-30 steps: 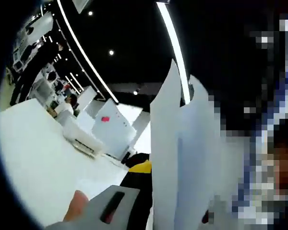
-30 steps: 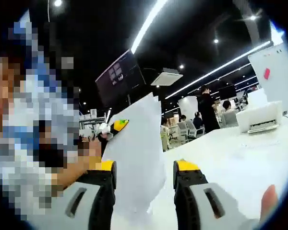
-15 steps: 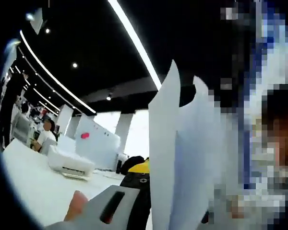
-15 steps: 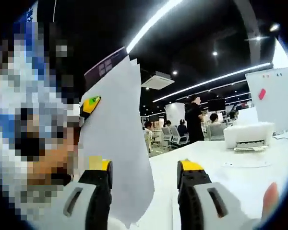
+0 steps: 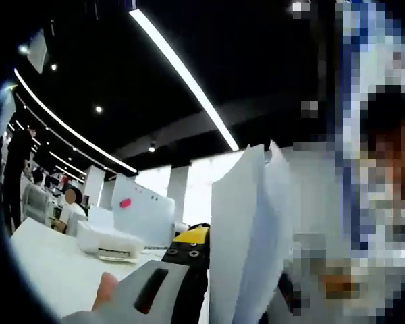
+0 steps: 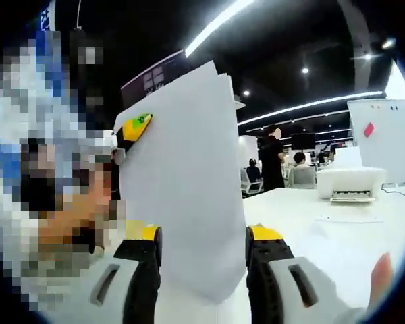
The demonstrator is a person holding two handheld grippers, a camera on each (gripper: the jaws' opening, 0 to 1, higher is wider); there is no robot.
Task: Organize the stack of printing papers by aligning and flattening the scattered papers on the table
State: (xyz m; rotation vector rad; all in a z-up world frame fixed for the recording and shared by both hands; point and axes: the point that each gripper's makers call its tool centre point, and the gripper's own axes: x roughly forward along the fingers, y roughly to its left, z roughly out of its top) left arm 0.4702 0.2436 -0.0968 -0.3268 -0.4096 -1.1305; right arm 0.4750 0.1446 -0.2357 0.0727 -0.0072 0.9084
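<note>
A stack of white printing papers (image 5: 253,236) stands upright, edge-on, in the left gripper view. My left gripper (image 5: 239,260) is shut on it: its yellow-tipped left jaw presses the stack's side, and the right jaw is hidden behind the sheets. In the right gripper view the same papers (image 6: 182,182) face the camera, held above the white table (image 6: 337,233). Their lower part hangs between the two yellow-tipped jaws of my right gripper (image 6: 204,236), which stands open. The left gripper's yellow tip (image 6: 136,126) shows at the stack's upper left edge.
A white printer (image 6: 351,183) sits on the table's far side, also seen as the printer (image 5: 111,241) in the left gripper view. A whiteboard with a pink note (image 6: 381,135) stands behind it. People (image 6: 275,158) stand and sit in the background. A thumb (image 6: 381,277) rests on the right gripper.
The papers have turned to face the right gripper's camera, now looking wider and squarer between its jaws. In the left gripper view the stack sits lower. Both views shifted with the hands.
</note>
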